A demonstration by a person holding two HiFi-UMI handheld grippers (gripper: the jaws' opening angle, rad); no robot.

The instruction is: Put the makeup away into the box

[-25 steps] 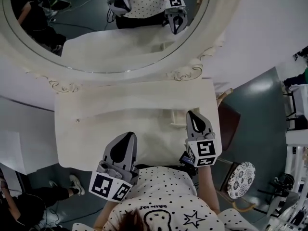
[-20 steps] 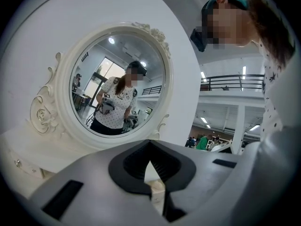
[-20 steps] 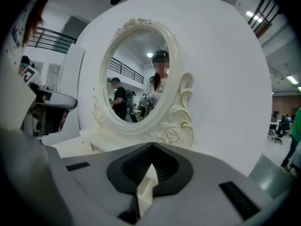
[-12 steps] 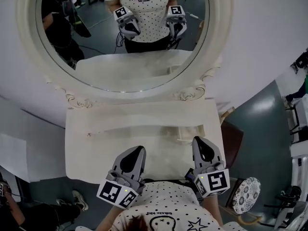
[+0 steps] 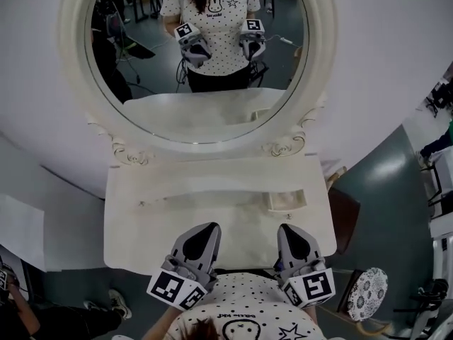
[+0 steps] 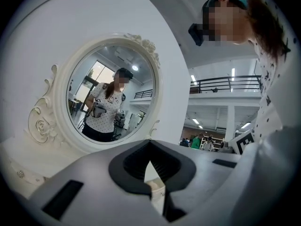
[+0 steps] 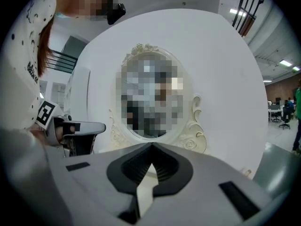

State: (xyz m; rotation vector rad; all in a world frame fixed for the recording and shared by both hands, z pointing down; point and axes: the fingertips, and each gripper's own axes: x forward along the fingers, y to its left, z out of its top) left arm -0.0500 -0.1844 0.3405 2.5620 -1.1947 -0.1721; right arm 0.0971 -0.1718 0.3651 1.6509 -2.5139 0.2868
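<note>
A small cream open box [image 5: 287, 200] sits on the right side of the white dressing table [image 5: 170, 222]. I see no makeup on the tabletop. My left gripper [image 5: 205, 227] hovers over the table's front edge, close to the person's body, jaws shut and empty. My right gripper [image 5: 289, 229] is beside it on the right, just in front of the box, also shut with nothing in it. In the left gripper view the jaw tips [image 6: 150, 142] meet, and they meet in the right gripper view [image 7: 151, 147] too. Both point toward the round mirror [image 5: 198, 55].
The mirror's carved frame [image 5: 283, 146] rises at the table's back against a white wall panel. A brown chair [image 5: 345, 205] and a round patterned cushion [image 5: 367, 283] are at the right. Another person's shoes [image 5: 117, 304] show on the floor at lower left.
Both grippers have drawn back toward the table's front edge, the right one more. The head view has lifted, so more of the mirror and the reflected person show.
</note>
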